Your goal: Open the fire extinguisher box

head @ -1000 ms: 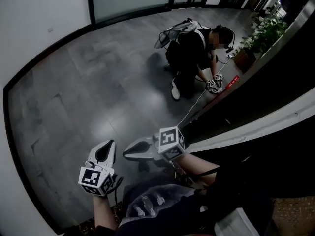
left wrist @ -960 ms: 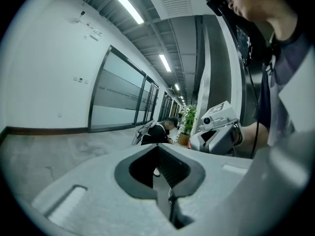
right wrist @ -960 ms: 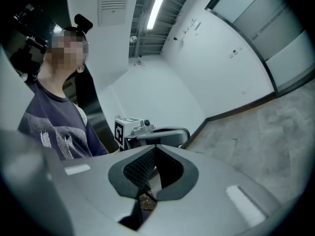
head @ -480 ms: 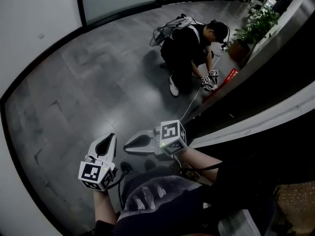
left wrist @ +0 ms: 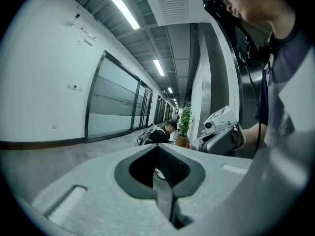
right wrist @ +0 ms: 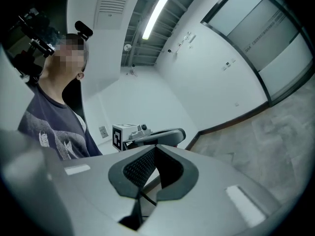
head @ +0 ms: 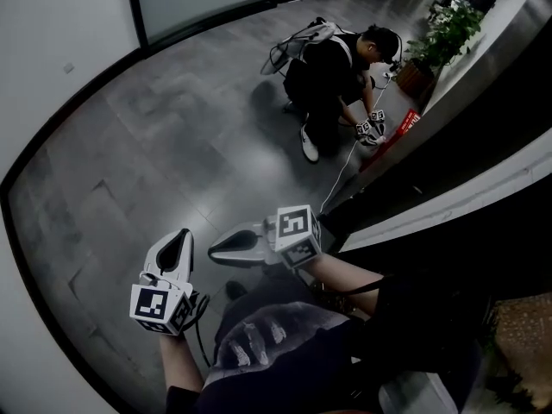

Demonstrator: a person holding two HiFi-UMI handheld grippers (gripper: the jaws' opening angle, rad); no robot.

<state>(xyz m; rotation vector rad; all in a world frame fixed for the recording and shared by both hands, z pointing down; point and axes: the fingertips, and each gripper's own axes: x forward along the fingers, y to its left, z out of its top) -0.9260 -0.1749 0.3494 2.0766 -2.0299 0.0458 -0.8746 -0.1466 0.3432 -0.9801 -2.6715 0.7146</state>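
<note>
- Over the floor [head: 155, 145] at 6 o'clock, we hold the left gripper [head: 182, 234] and right gripper [head: 214, 252], fingers closed, empty.
- Red panel [head: 405, 124] at 1 o'clock, beside a crouching person [head: 328, 67]: too small to confirm as the fire extinguisher box.

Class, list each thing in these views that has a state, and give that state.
Left claw: shut, nothing in it.
Right claw: shut, nothing in it.
Other person: crouching.
Potted plant: upright.
Ceiling lights: lit.
</note>
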